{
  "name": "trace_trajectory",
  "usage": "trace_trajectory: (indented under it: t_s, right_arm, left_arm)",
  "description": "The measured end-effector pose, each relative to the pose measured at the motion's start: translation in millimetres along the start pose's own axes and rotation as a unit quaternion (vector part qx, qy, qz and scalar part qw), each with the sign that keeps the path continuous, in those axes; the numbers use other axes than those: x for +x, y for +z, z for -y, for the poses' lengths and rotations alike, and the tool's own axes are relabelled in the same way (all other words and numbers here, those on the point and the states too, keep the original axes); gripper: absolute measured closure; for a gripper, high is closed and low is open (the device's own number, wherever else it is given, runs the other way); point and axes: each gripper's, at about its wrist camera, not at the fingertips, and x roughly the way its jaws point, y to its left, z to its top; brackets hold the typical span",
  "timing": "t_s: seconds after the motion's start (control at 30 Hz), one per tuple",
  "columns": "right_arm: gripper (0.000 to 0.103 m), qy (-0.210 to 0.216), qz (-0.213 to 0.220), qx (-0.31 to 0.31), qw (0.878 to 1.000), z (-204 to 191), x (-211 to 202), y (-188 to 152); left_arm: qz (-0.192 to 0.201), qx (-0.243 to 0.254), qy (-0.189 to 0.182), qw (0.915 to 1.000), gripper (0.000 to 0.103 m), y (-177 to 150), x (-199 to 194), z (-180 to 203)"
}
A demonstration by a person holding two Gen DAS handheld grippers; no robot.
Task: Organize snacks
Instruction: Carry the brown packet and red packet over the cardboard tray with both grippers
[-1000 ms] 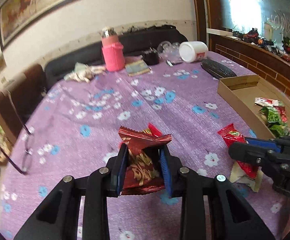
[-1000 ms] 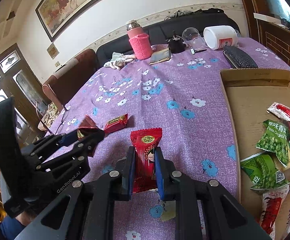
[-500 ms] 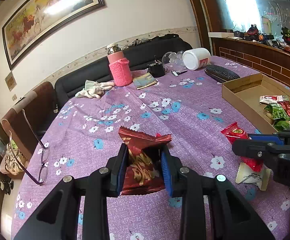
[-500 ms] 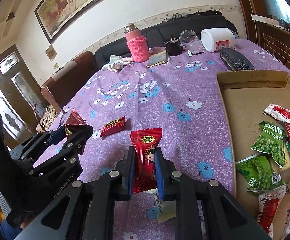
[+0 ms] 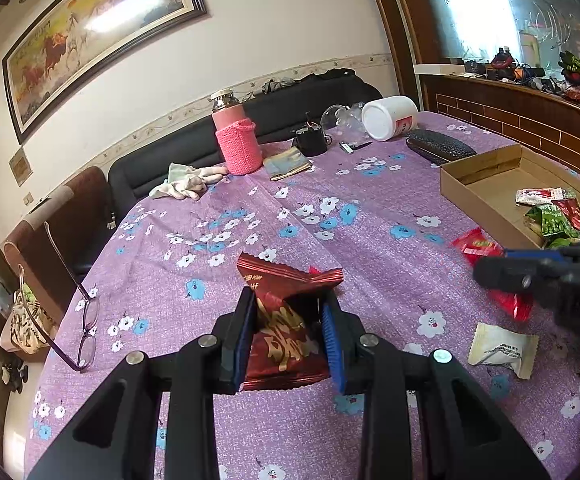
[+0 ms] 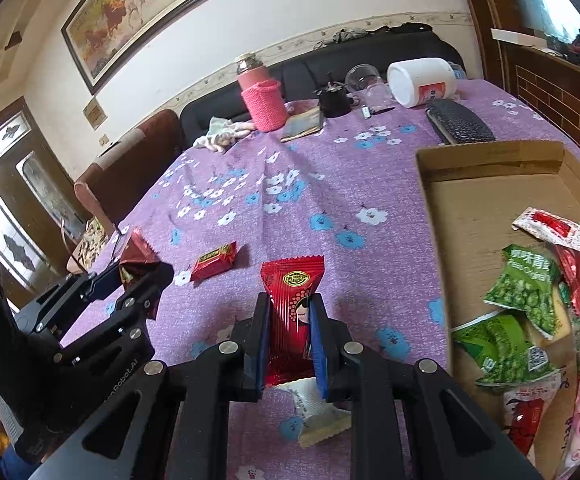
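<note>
Snack packets are held in both grippers above a table covered with a purple floral cloth (image 5: 370,280). In the left wrist view, the left gripper (image 5: 289,334) occupies the lower centre of the frame; its blue pads pinch a dark red packet (image 5: 284,328) with gold lettering, whose crimped top edge projects above the fingers. In the right wrist view, the right gripper (image 6: 289,338) sits at lower centre and pinches a bright red packet (image 6: 292,312) printed with a cartoon face; the packet stands roughly upright between the pads.

A cardboard box (image 6: 486,160) lies open at the right of the right wrist view. It contains green pea packets (image 6: 524,288), a red-and-white sachet (image 6: 550,226) and further wrappers along the right edge of the frame. On the cloth, a small red packet (image 6: 214,266) lies left of centre in the right wrist view, and a white packet (image 6: 316,412) lies below the right gripper's pads, partly hidden by them. The same white packet (image 5: 502,350) appears at lower right in the left wrist view.

At the far end of the table, in the upper centre of both views, stand a pink flask (image 5: 236,140) in a knitted sleeve and a white jar (image 5: 390,118) on its side. Spectacles (image 5: 82,320) rest at the table's left edge in the left wrist view.
</note>
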Motion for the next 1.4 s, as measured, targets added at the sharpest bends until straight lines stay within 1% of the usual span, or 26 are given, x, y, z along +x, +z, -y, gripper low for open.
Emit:
trace_trajectory:
  t_s: [0.1, 0.17, 0.27, 0.33, 0.37, 0.43, 0.47, 0.57, 0.67, 0.8, 0.97, 1.03, 1.13, 1.2, 1.3, 1.4]
  right_arm:
    - [0.084, -0.003, 0.011, 0.019, 1.000, 12, -7, 6]
    - [0.084, -0.006, 0.023, 0.033, 0.999, 21, -13, 11]
    - [0.084, -0.020, 0.036, 0.057, 0.998, 39, -22, 16]
    - [0.084, -0.024, 0.043, 0.084, 0.995, 55, -31, 21]
    - [0.084, -0.029, 0.050, 0.099, 0.993, 65, -37, 23]
    - [0.084, -0.048, 0.062, 0.120, 0.990, 82, -47, 26]
    - [0.084, -0.055, 0.070, 0.133, 0.987, 91, -53, 28]
    - [0.084, -0.055, 0.088, 0.179, 0.978, 120, -69, 30]
    - [0.084, -0.064, 0.098, 0.214, 0.970, 142, -81, 29]
    - [0.084, -0.069, 0.102, 0.238, 0.963, 159, -87, 30]
    - [0.084, -0.091, 0.082, 0.252, 0.960, 173, -83, 29]
    - [0.084, -0.092, 0.075, 0.258, 0.959, 177, -81, 28]
    - [0.084, -0.098, 0.063, 0.255, 0.960, 180, -77, 28]
    - [0.084, -0.097, 0.055, 0.251, 0.962, 179, -73, 29]
    - [0.084, -0.110, 0.051, 0.241, 0.963, 177, -71, 29]
    - [0.084, -0.114, 0.050, 0.243, 0.962, 178, -71, 28]
  left_arm:
    - [-0.002, -0.001, -0.007, 1.0000, 0.072, 1, 0, 1]
    - [-0.005, -0.006, -0.027, 0.9996, 0.072, 2, -1, 0]
    - [-0.019, -0.021, -0.073, 0.9969, 0.072, 5, 0, -3]
    - [-0.025, -0.023, -0.089, 0.9955, 0.072, 8, -1, 0]
    - [-0.028, -0.021, -0.091, 0.9953, 0.072, 9, -2, 4]
    - [-0.034, -0.018, -0.108, 0.9934, 0.072, 14, -6, 10]
    - [-0.038, -0.020, -0.122, 0.9916, 0.072, 18, -8, 14]
    - [-0.049, -0.017, -0.156, 0.9865, 0.072, 31, -14, 32]
    - [-0.055, -0.018, -0.196, 0.9788, 0.072, 47, -19, 56]
    - [-0.058, -0.014, -0.239, 0.9691, 0.072, 60, -23, 98]
    - [-0.075, -0.011, -0.289, 0.9542, 0.072, 57, -22, 151]
    - [-0.082, -0.005, -0.301, 0.9500, 0.072, 53, -20, 168]
    - [-0.073, 0.017, -0.305, 0.9495, 0.072, 45, -24, 183]
    - [-0.070, 0.025, -0.307, 0.9487, 0.072, 43, -23, 186]
    - [-0.075, 0.025, -0.317, 0.9451, 0.072, 39, -18, 187]
    - [-0.070, 0.035, -0.315, 0.9459, 0.072, 37, -17, 188]
